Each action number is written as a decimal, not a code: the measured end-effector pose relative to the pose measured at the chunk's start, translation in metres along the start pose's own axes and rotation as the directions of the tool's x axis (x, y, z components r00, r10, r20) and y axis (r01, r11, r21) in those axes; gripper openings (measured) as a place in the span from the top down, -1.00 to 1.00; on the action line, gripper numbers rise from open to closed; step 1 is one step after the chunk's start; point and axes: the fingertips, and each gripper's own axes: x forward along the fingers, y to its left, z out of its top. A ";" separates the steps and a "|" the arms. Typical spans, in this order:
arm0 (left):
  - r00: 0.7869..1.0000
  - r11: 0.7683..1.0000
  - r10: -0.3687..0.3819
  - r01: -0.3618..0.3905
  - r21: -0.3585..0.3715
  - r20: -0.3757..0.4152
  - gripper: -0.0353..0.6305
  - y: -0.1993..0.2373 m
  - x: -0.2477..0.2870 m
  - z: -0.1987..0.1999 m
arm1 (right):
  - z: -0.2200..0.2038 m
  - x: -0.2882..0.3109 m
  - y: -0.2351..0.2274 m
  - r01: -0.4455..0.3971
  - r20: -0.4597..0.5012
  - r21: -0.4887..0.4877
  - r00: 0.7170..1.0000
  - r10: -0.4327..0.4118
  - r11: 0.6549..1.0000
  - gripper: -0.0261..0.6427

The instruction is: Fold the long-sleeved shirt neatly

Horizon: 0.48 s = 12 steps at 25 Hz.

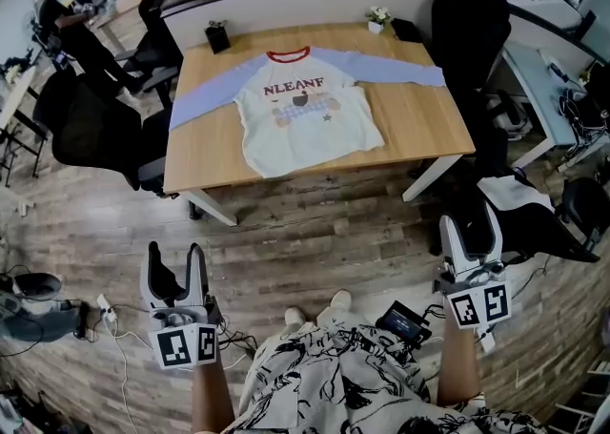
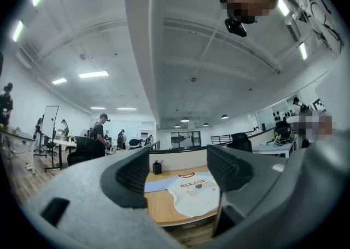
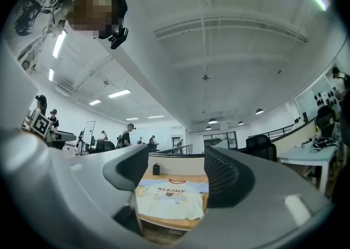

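A long-sleeved shirt [image 1: 305, 108] lies flat, front up, on the wooden table [image 1: 419, 117], sleeves spread to both sides. It has a white body, pale blue sleeves, a red collar and a dark print on the chest. My left gripper [image 1: 174, 265] hangs over the wooden floor well short of the table, open, with nothing between its fingers. My right gripper [image 1: 469, 227] is likewise open and holds nothing, near the table's right front leg. Both gripper views look level at the shirt [image 2: 194, 190] [image 3: 168, 198] past the left gripper [image 2: 178, 174] and the right gripper [image 3: 175, 174].
A black pen holder [image 1: 217, 36] and a small potted plant [image 1: 378, 19] stand at the table's far edge. Black office chairs [image 1: 95, 127] [image 1: 472, 22] flank the table. Cables and a power strip [image 1: 105, 308] lie on the floor at left. A person [image 1: 57, 12] stands far back left.
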 end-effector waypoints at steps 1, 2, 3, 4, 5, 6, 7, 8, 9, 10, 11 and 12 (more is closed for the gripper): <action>1.000 1.000 0.000 0.000 -0.001 -0.006 -0.13 -0.001 0.002 -0.002 | -0.001 0.001 -0.001 -0.002 0.001 -0.001 1.000 0.002 1.000 -0.05; 1.000 1.000 -0.002 0.002 -0.005 -0.014 -0.22 -0.002 0.003 -0.005 | -0.002 0.002 -0.002 -0.005 0.000 -0.003 1.000 0.005 1.000 -0.12; 1.000 1.000 -0.005 0.005 -0.010 -0.021 -0.28 -0.005 0.005 -0.007 | -0.004 0.003 -0.004 -0.011 -0.003 -0.005 1.000 0.011 1.000 -0.17; 1.000 1.000 -0.008 0.007 -0.013 -0.027 -0.32 -0.008 0.007 -0.009 | -0.006 0.005 -0.007 -0.017 -0.008 -0.006 1.000 0.017 1.000 -0.18; 0.999 1.000 -0.009 0.009 -0.011 -0.031 -0.33 -0.012 0.010 -0.010 | -0.008 0.006 -0.010 -0.024 -0.011 -0.004 1.000 0.024 1.000 -0.18; 0.999 1.000 -0.009 0.009 -0.007 -0.033 -0.33 -0.016 0.013 -0.010 | -0.010 0.007 -0.013 -0.030 -0.013 -0.001 0.999 0.030 1.000 -0.18; 0.999 1.000 -0.007 0.007 -0.003 -0.034 -0.33 -0.020 0.015 -0.010 | -0.011 0.009 -0.017 -0.034 -0.013 0.001 0.999 0.034 0.999 -0.18; 0.999 1.000 -0.006 0.006 0.001 -0.035 -0.33 -0.024 0.018 -0.010 | -0.012 0.011 -0.021 -0.038 -0.013 0.004 0.999 0.038 0.999 -0.18; 0.999 1.000 -0.003 0.003 0.002 -0.037 -0.33 -0.028 0.020 -0.010 | -0.013 0.012 -0.025 -0.043 -0.015 0.005 0.999 0.043 0.999 -0.18; 0.999 1.000 0.001 -0.001 0.003 -0.040 -0.33 -0.032 0.022 -0.011 | -0.015 0.014 -0.029 -0.048 -0.019 0.007 0.999 0.048 0.999 -0.18; 0.999 1.000 0.005 -0.005 0.003 -0.043 -0.34 -0.036 0.023 -0.013 | -0.017 0.016 -0.033 -0.055 -0.021 0.009 0.998 0.055 0.998 -0.18; 0.999 1.000 0.010 -0.009 0.004 -0.045 -0.34 -0.040 0.025 -0.015 | -0.018 0.018 -0.037 -0.061 -0.023 0.011 0.998 0.062 0.998 -0.18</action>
